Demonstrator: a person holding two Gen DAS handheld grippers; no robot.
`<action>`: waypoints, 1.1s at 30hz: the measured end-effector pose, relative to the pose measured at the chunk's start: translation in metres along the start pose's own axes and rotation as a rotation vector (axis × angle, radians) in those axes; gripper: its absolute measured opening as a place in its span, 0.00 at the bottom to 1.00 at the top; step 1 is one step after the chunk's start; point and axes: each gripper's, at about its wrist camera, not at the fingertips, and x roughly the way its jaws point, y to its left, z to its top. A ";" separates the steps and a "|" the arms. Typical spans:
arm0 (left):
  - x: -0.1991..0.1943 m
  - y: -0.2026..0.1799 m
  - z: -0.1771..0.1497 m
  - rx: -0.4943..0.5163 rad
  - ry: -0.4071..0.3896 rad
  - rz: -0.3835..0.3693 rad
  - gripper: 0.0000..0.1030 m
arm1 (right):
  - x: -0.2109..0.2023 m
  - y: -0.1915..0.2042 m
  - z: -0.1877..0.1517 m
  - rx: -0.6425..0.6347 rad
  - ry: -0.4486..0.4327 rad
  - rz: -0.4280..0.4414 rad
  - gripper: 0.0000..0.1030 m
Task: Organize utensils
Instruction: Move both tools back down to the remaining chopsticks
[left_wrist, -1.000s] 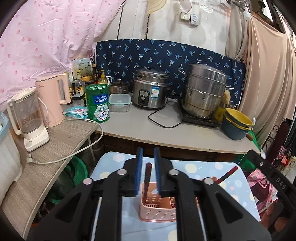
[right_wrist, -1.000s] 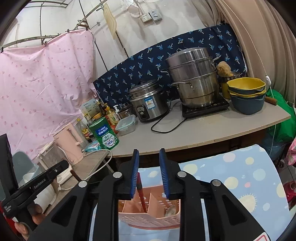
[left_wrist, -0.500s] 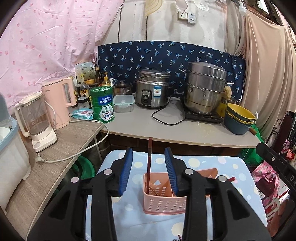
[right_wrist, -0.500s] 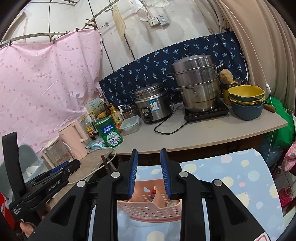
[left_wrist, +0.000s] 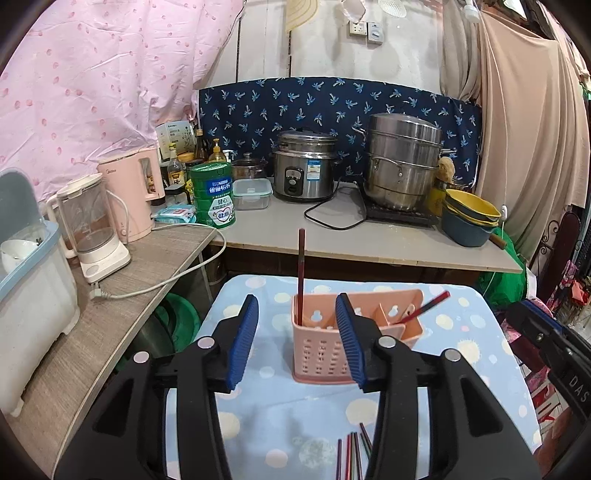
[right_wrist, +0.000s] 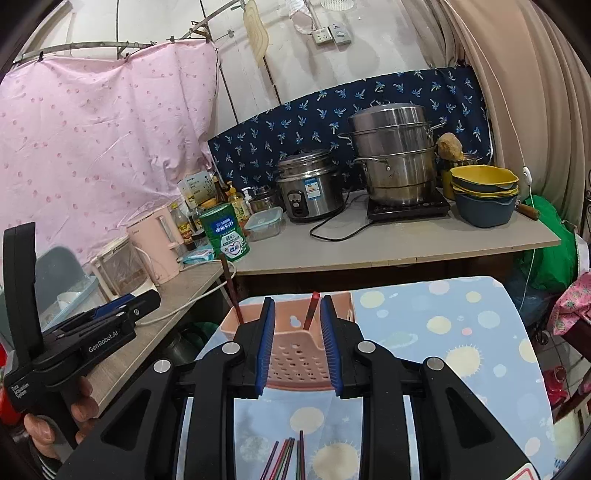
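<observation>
A pink perforated utensil basket (left_wrist: 321, 354) stands on the dotted blue tablecloth; it also shows in the right wrist view (right_wrist: 295, 350). A dark red chopstick (left_wrist: 301, 273) stands upright in its left compartment, and a red one (left_wrist: 428, 306) leans in the right part. In the right wrist view the same two show as a dark chopstick (right_wrist: 231, 291) and a red chopstick (right_wrist: 311, 310). Several coloured chopsticks (left_wrist: 352, 458) lie on the cloth near me, also in the right wrist view (right_wrist: 290, 459). My left gripper (left_wrist: 297, 341) is open and empty. My right gripper (right_wrist: 297, 343) is open and empty.
Behind the table a counter (left_wrist: 369, 240) holds a rice cooker (left_wrist: 304, 171), a steel steamer pot (left_wrist: 402, 162), stacked bowls (left_wrist: 469, 221) and a green tin (left_wrist: 215, 195). A side shelf at left carries a pink kettle (left_wrist: 131, 195), a blender (left_wrist: 92, 232) and a loose cord (left_wrist: 166, 284).
My left gripper opened, let go of the dark red chopstick in the basket and drew back. My right gripper opened wider and drew back too; the loose chopsticks came into view.
</observation>
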 end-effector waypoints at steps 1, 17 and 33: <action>-0.004 0.000 -0.003 0.001 0.003 -0.002 0.40 | -0.003 0.000 -0.005 0.002 0.006 0.001 0.25; -0.048 0.005 -0.105 -0.003 0.134 -0.036 0.41 | -0.045 -0.001 -0.115 -0.025 0.207 -0.011 0.25; -0.052 0.007 -0.214 -0.016 0.348 -0.049 0.41 | -0.062 -0.003 -0.214 -0.042 0.363 -0.066 0.25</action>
